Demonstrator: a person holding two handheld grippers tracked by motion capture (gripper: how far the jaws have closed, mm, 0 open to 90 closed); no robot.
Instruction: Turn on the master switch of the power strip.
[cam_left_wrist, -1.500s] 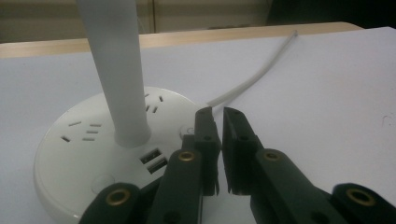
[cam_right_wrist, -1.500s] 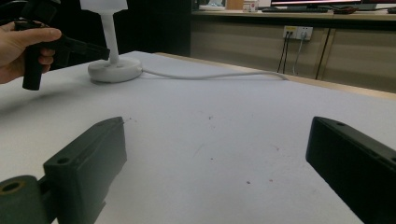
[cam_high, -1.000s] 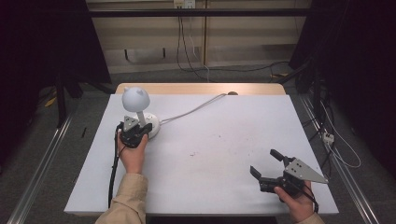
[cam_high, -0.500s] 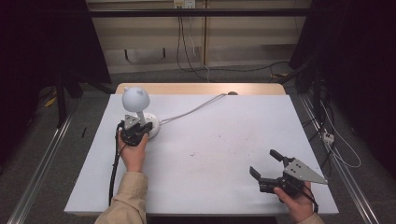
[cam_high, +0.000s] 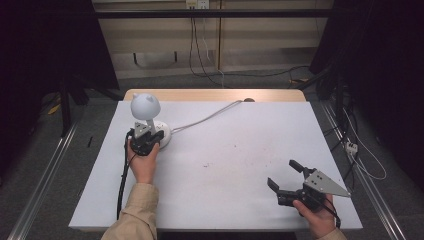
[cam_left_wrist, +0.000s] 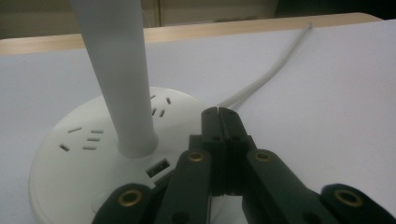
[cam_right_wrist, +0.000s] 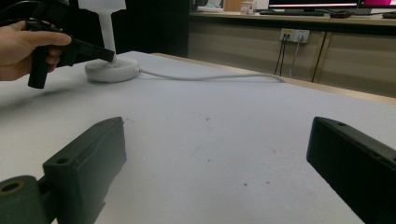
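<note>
A white desk lamp (cam_high: 145, 107) with a round eared head stands at the table's left on a round base (cam_left_wrist: 79, 149) that carries socket slots and a USB port. Its stem (cam_left_wrist: 122, 74) rises from the base. My left gripper (cam_high: 151, 134) is shut with nothing between its jaws, and its tips (cam_left_wrist: 218, 113) hover over the base's right side, right of the stem. Over the near right of the table my right gripper (cam_high: 283, 173) stands wide open and empty, its jaws far apart in the right gripper view (cam_right_wrist: 215, 154).
The lamp's white cord (cam_high: 210, 118) runs from the base to the table's far edge. The white table top (cam_high: 240, 150) has a few small dark specks in the middle. Cables and a power strip (cam_high: 352, 147) lie on the floor to the right.
</note>
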